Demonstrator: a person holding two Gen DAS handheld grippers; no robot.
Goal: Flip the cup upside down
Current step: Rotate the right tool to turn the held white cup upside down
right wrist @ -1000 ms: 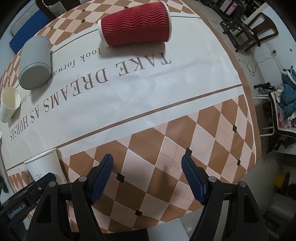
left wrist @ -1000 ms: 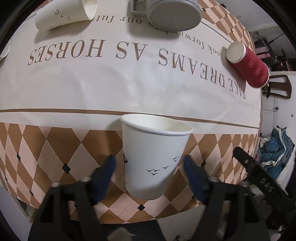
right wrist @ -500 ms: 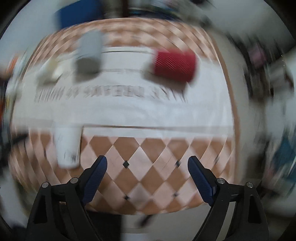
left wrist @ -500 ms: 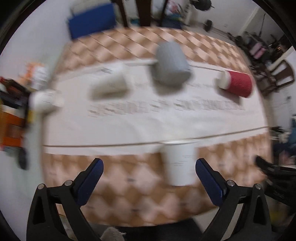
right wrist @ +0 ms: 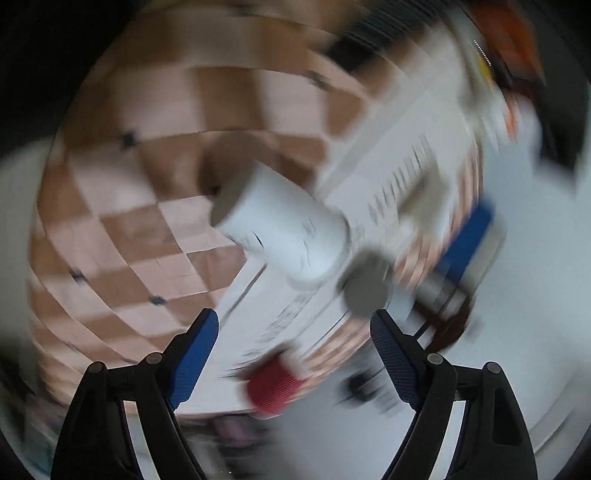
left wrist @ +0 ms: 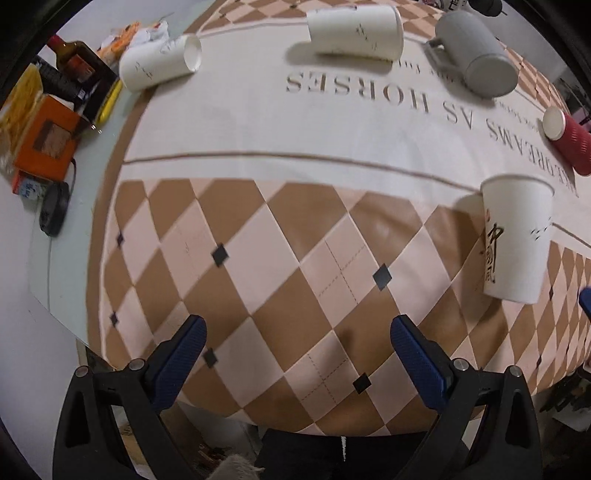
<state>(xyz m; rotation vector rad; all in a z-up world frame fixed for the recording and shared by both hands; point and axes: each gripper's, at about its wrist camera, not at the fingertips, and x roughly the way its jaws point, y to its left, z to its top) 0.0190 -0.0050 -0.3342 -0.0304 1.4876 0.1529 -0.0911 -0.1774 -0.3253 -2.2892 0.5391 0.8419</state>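
Standing cup (left wrist: 515, 238) (right of left hand-held gripper (left wrist: 297, 354))

The left tool (left wrist: 297, 360) has pulled back from the white cup (left wrist: 515, 238) and spread wider. The cup was between its fingers; now it stands off to the right. The right tool (right wrist: 293, 356) has swung round, and its picture is blurry.

Left gripper (left wrist: 297, 350) gaping over the checked surface (left wrist: 258, 258)
An upright white paper cup (left wrist: 515, 236) stands to the right of the fingers (left wrist: 181, 360), apart from them; beyond it lie a red cup (left wrist: 567, 142), a grey mug (left wrist: 474, 53) and two more white cups (left wrist: 354, 31)
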